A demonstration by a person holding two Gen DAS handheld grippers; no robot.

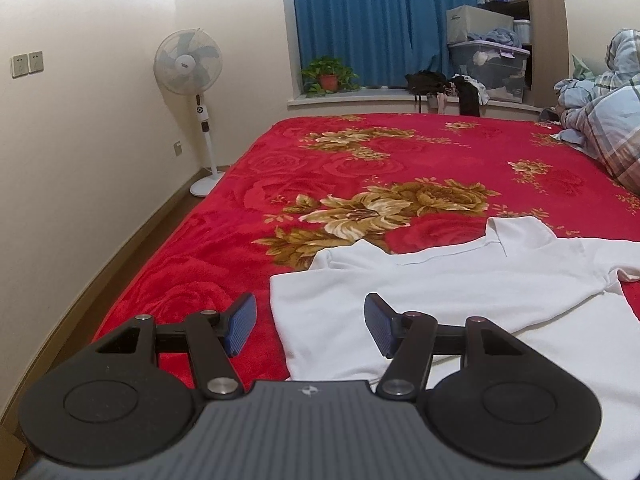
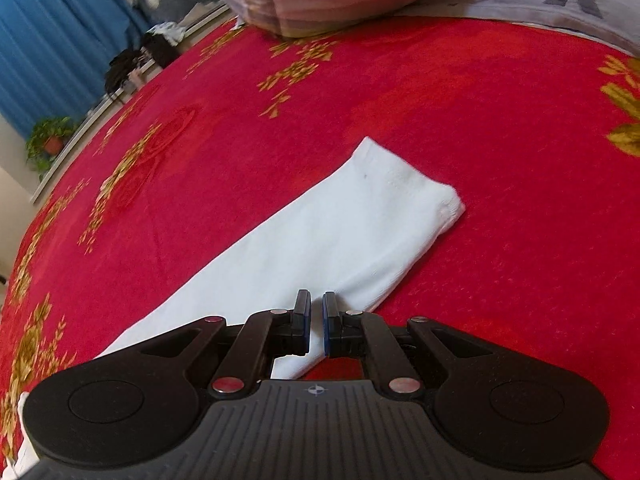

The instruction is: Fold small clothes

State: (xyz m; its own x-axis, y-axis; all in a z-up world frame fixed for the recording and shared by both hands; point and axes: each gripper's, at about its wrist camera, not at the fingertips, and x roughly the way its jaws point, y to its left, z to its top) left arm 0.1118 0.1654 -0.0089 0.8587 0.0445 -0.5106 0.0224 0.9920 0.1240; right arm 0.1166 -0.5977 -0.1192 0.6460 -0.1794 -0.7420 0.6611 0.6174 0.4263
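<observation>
Lying flat on the red floral blanket (image 1: 224, 240), a white shirt (image 1: 460, 292) is spread near the bed's near edge, collar toward the far side and one short sleeve reaching toward the right. Left gripper (image 1: 310, 322) hangs over the shirt's left hem, jaws spread wide with nothing between them; its left pad (image 1: 242, 322) is above bare blanket and its right pad (image 1: 380, 326) above the cloth, contact not confirmed. In the right wrist view the shirt's sleeve (image 2: 320, 232) runs away from the camera across the blanket, cuff end lying flat. Right gripper (image 2: 317, 322) sits at the near part of that sleeve, jaws drawn almost together with only a thin gap; white cloth shows in and behind the gap, but whether it is pinched cannot be told. A plaid quilt (image 1: 608, 120) is heaped at the bed's far right corner. A fan (image 1: 188, 68) stands on the floor past the left edge, well apart.
</observation>
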